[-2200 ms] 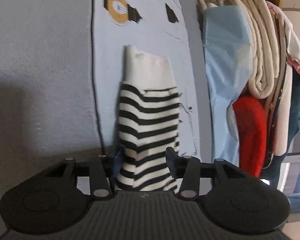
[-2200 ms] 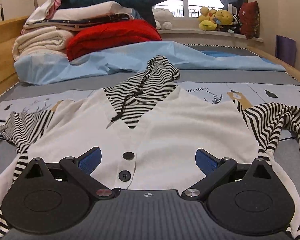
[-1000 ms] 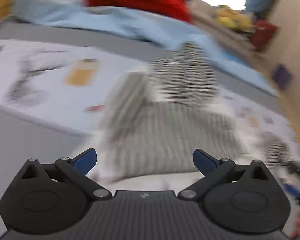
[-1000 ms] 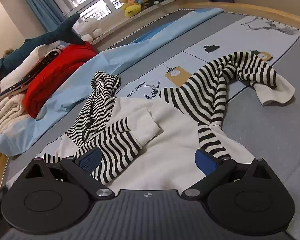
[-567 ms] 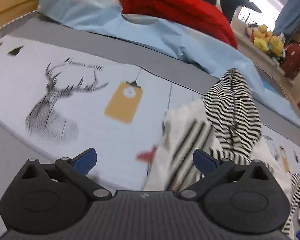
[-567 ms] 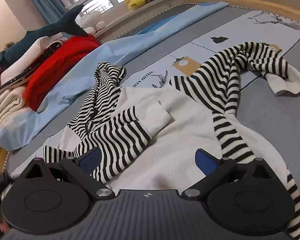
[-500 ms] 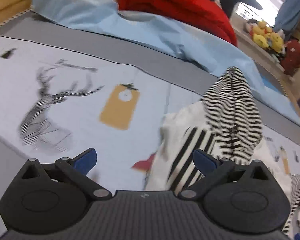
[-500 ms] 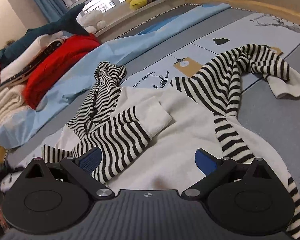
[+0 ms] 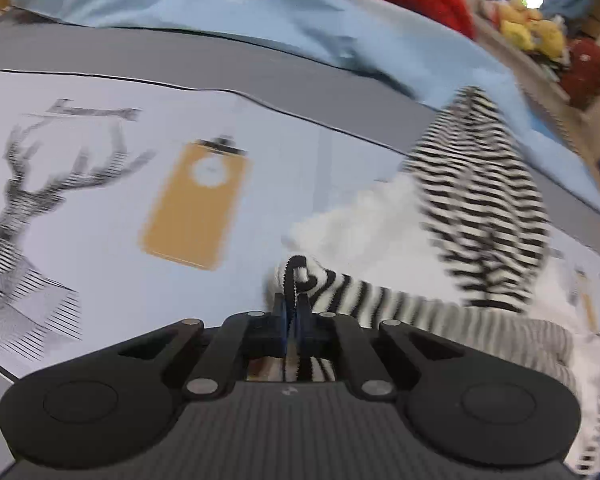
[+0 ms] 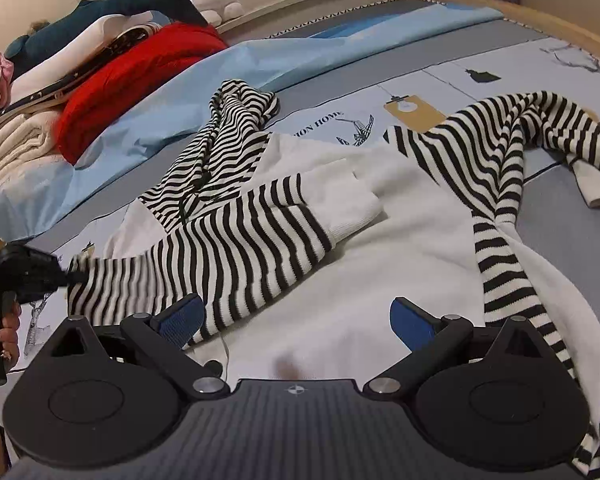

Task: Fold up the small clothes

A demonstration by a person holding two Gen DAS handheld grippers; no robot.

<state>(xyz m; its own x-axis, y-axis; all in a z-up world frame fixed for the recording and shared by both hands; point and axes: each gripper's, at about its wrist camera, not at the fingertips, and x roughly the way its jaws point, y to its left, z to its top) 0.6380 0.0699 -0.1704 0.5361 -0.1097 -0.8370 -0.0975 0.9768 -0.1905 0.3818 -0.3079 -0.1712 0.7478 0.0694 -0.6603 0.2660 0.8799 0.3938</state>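
Note:
A white hoodie [image 10: 400, 208] with black-and-white striped sleeves and hood [image 10: 228, 128] lies flat on the bed. One striped sleeve [image 10: 240, 248] is folded across its chest. My left gripper [image 9: 292, 308] is closing on the fold of that sleeve [image 9: 360, 296] at the shoulder, and its pads pinch the striped cloth. The right wrist view shows the left gripper [image 10: 70, 276] at the hoodie's left edge. My right gripper [image 10: 296, 320] hangs open over the white front, holding nothing. The other sleeve [image 10: 520, 132] trails off to the right.
A red blanket [image 10: 140, 68], cream bedding and a plush shark [image 10: 120, 8] are stacked at the bed's far left on a light-blue sheet [image 10: 300, 52]. The wooden bed frame [image 10: 540, 12] curves along the right. A person's hand [image 10: 8, 320] holds the left gripper.
The left gripper was open above the printed sheet; it has dropped to the hoodie's shoulder and shut on the striped sleeve fold. The right gripper shifted slightly and stays open.

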